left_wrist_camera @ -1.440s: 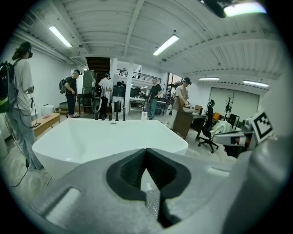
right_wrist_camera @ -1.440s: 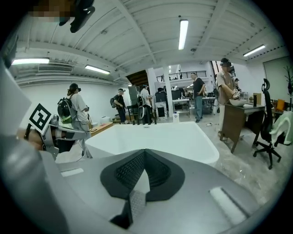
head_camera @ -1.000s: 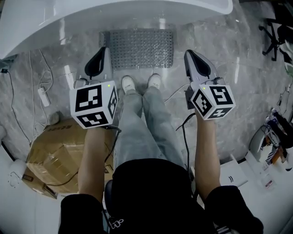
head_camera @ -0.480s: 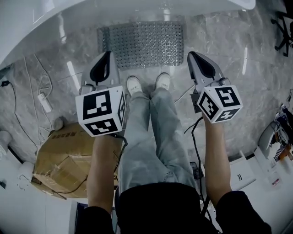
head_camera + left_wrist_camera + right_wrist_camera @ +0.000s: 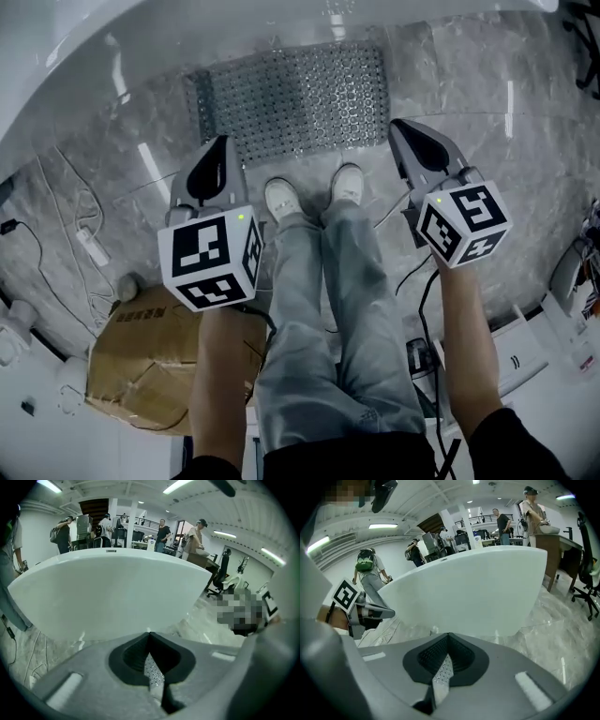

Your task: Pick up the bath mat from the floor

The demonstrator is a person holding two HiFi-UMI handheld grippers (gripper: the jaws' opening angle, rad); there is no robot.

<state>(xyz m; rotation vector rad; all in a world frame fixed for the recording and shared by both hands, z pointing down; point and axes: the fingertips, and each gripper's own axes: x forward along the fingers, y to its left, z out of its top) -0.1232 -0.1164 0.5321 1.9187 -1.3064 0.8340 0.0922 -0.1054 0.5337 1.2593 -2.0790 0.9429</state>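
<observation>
Grey studded rectangular bath mat [image 5: 291, 94] is lying on the marble floor [image 5: 530, 159]; left gripper [image 5: 219, 142] and right gripper [image 5: 400, 126] are hovering clenched, empty.

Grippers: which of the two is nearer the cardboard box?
The left gripper; the cardboard box sits on the floor at that side, while the right gripper is across the person's legs.

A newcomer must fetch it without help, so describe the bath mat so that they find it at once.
Find the big white bathtub. On the grey marble floor just in front of it, ahead of the person's white shoes, lies the bath mat. It is a flat grey rectangle covered in rows of small round dots, unlike the brown cardboard box further back on the left.
</observation>
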